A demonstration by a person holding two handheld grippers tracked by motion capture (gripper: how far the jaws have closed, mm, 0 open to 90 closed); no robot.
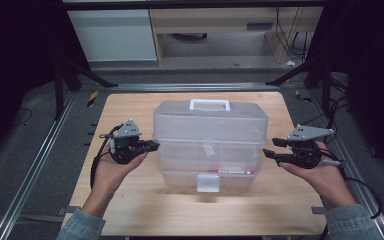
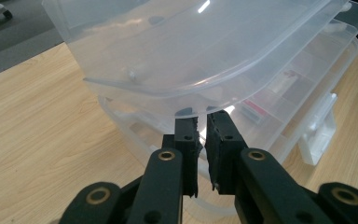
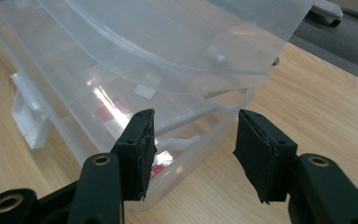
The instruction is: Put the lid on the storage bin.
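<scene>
A clear plastic tiered storage box point(image 1: 210, 135) with a white handle point(image 1: 209, 104) stands in the middle of the wooden table point(image 1: 130, 107). My left gripper point(image 1: 152, 145) is at the box's left end, at the seam under the top tier. In the left gripper view the left gripper point(image 2: 203, 122) has its jaws drawn to a thin slit that pinches the clear rim of the box point(image 2: 205, 56). My right gripper point(image 1: 271, 147) hangs open just off the box's right end. Its jaws stand wide apart at the right gripper point(image 3: 195, 116), short of the box point(image 3: 144, 60).
A white latch point(image 1: 208, 183) sticks out from the box's front. Red and white small items point(image 1: 230, 170) lie in the lower tray. Bare table lies in front of the box and at both sides. Metal rails and dark stands flank the table.
</scene>
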